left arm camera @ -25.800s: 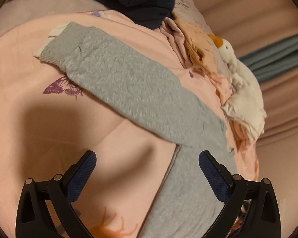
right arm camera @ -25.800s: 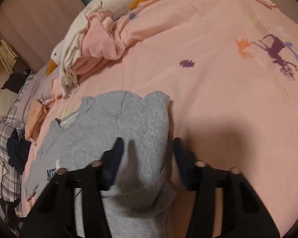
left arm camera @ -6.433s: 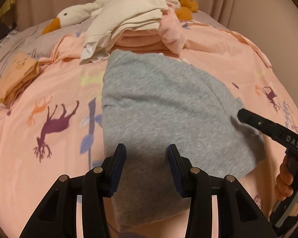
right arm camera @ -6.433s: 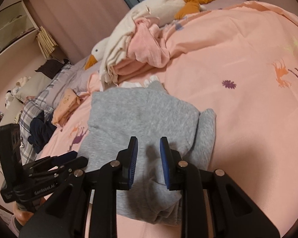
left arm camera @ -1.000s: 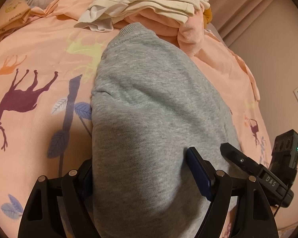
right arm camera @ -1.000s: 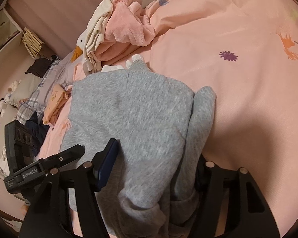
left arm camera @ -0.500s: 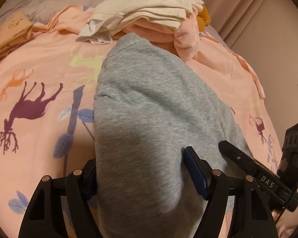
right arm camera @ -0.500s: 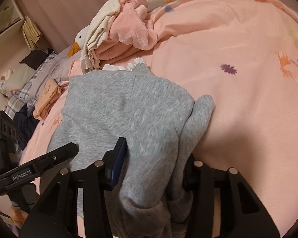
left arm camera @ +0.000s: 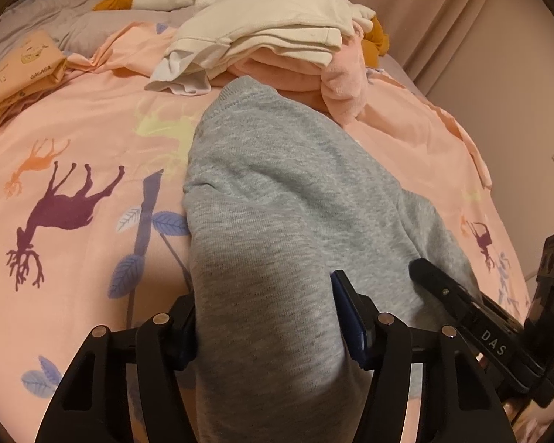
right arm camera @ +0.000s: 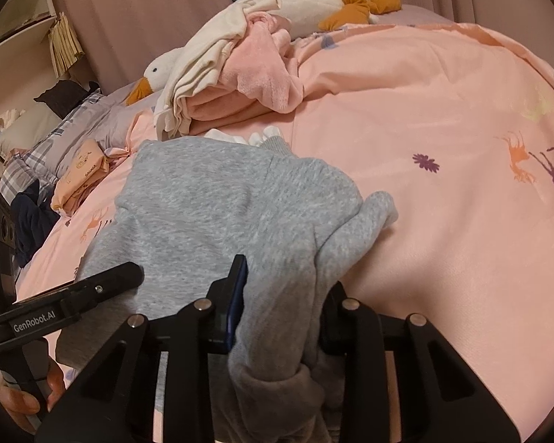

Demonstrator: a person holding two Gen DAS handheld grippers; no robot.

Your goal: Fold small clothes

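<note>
Jaws of both grippers had just been closing on the grey sweatshirt (left arm camera: 295, 203): the left gripper (left arm camera: 266, 313) and the right gripper (right arm camera: 280, 295) each pinched its near hem at lower centre, probably to lift and fold it away over the pink duvet (left arm camera: 74, 118). Printing read "DAS" and "GenRobot.AI" on the grippers, "GAGAGA" on an orange pack (left arm camera: 22, 70) at upper left.

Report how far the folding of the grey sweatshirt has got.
Done: the grey sweatshirt is already doubled into a compact bundle on the pink duvet, sleeves tucked in. In hand: the left gripper and right gripper have just been closing on its near edge, cloth bunched between both. Left: the last fold, then probably stacking it by the folded cream and pink clothes.
</note>
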